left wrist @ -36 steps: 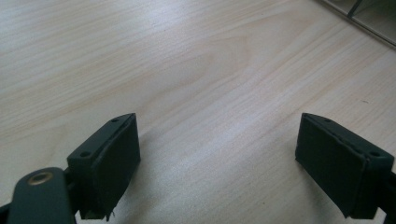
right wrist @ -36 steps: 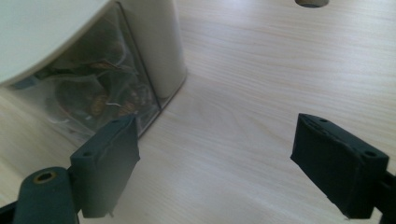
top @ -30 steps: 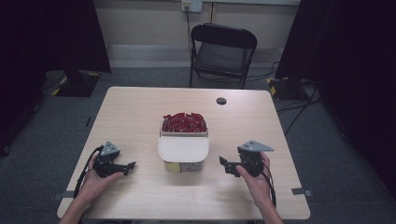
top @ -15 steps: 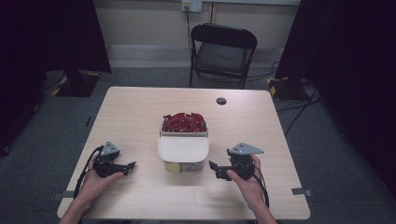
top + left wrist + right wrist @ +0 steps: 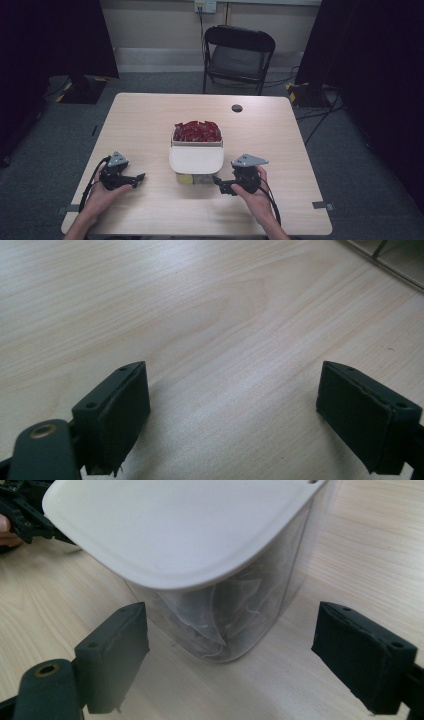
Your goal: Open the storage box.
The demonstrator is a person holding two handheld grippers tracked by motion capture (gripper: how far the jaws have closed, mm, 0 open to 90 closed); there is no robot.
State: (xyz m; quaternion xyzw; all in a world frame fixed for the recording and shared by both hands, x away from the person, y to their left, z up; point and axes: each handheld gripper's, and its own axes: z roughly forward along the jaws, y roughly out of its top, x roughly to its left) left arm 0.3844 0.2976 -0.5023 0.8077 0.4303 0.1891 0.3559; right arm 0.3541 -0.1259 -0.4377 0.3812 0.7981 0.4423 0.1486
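Approach is the step judged to be in hand: the right gripper [image 5: 226, 185] is held low over the table [image 5: 150, 125], just right of and near the clear container [image 5: 196, 176], with its jaws spread wide and nothing between them. In the right gripper view the container [image 5: 235, 615] is seen close ahead, between the lines of the 2 jaws but not yet touched, and its white lid [image 5: 180, 525] overhangs the clear wall. The container stands at the middle of the table, and just beyond it, on the far side, a tray of red packets [image 5: 197, 132] is set against it.

The left gripper [image 5: 134, 178] is kept well to the left, apart from the container, its jaws wide and empty over bare wood.

The next move is judged to call for a short advance until the wall or the lid edge lies between the jaws, followed by a closing without tipping the container.

The contents are hard to make out: pale folded sachets are suggested through the plastic, and a yellowish patch shows at the base. Whether the lid is latched cannot be told.
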